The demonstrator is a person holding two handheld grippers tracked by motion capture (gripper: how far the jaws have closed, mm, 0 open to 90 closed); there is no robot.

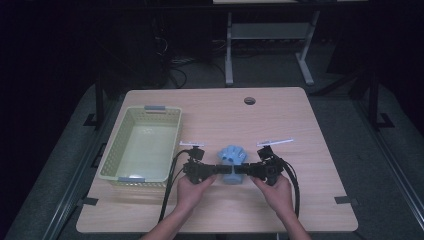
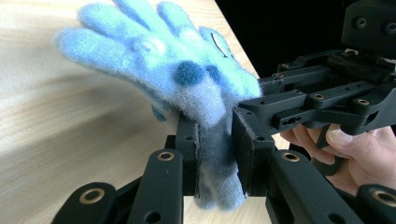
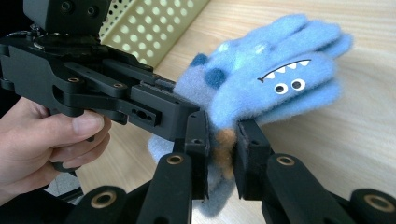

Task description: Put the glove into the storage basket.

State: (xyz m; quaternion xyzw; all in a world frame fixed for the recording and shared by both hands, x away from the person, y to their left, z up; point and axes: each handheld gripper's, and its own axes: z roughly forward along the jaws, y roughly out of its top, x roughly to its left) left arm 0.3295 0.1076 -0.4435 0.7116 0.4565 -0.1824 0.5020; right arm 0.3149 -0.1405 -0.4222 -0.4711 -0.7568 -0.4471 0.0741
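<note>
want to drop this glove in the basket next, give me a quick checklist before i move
1. Left gripper clamped on the blue fuzzy glove: ok, cuff pinched between its pads.
2. Right gripper clamped on the glove: ok, the fabric is squeezed there too.
3. Glove off the table: cannot tell, the fingers hang close to the wood.
4. Yellow-green basket ready: ok, it looks empty inside.
5. Path leftward to the basket: ok, bare tabletop between.
6. Cables clear of the basket rim: cannot tell.

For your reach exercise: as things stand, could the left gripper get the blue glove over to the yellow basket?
Probably yes: the left gripper grips the blue glove, the yellow basket lies open nearby; but the right gripper grips it too.
</note>
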